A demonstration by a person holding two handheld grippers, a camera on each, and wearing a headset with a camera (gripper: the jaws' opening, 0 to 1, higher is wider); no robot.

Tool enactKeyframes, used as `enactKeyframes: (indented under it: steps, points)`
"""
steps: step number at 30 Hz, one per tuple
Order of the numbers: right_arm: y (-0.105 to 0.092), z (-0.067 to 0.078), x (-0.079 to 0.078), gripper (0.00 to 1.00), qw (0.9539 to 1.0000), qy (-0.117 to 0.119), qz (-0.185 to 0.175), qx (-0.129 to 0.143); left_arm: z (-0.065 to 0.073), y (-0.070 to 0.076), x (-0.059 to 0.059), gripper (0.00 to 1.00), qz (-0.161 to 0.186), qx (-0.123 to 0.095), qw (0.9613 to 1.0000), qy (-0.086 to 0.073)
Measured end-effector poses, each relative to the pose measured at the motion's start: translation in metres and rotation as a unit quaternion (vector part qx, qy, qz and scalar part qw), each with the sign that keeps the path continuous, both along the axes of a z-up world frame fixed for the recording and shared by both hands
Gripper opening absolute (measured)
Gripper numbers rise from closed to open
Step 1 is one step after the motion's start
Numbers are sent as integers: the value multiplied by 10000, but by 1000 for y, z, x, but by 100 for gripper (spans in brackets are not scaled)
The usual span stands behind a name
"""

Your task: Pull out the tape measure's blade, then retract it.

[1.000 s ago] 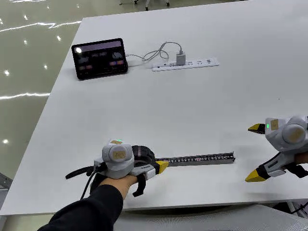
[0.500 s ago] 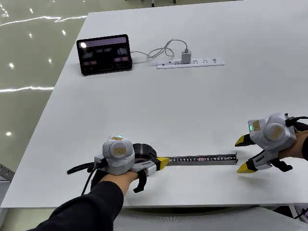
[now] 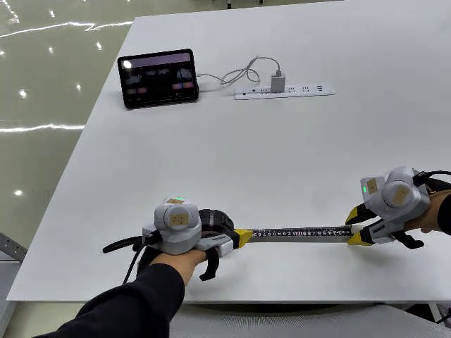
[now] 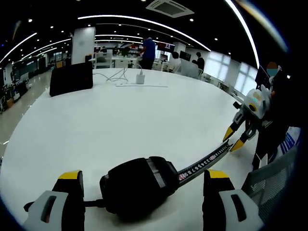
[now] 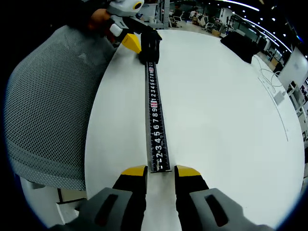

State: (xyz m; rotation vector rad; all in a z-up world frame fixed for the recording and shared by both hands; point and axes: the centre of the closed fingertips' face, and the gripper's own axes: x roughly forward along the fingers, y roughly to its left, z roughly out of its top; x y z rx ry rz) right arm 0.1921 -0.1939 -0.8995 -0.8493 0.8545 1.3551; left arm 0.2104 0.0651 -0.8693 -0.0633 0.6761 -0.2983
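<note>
White workbench (image 3: 296, 155), glossy floor (image 3: 42, 105) off to one side. A tablet (image 3: 157, 77) and power strip (image 3: 284, 91) sit at the far end, well clear of the action. Down at the near edge, the tape measure case (image 3: 213, 224) lies between the jaws of the left gripper (image 4: 143, 177). They stand wide either side of it, and I can't tell if they're actually pressing it. The blade (image 5: 155, 120) is out, flat on the table, running straight from the case to the right gripper (image 5: 160, 172). That one's jaws are drawn in narrow, straddling the blade's end w/ a sliver of gap each side — not clamped yet, by the look of it. My read: the pull-out is mostly done and the right is lining up to take the tip. Next move needs a firm pinch on the blade's end, w/ the case anchored by the left. Then it's either a last bit of draw or a slow, straight feed back in — no letting it snap, no kinks.
</note>
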Motion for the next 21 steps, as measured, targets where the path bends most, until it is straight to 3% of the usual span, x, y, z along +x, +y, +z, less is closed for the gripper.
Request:
enactKeyframes:
  steps: [4,8,12,17,21]
  points:
    - [2,-1,-1,12,9996,-62,263,-34,-1,-4,-1,100,-13,-100,9999,32]
    - [3,-3,-1,11,9997,100,142,-168,0,-3,1,97,16,-24,10000,-3]
    - [4,-3,-3,11,9989,56,240,-411,1,0,0,90,211,6,9997,98]
    - [2,-4,-1,10,9986,88,237,-469,4,3,4,81,527,32,9986,15]
    - [2,-4,-1,10,9985,171,90,-511,-8,5,4,78,637,350,9972,153]
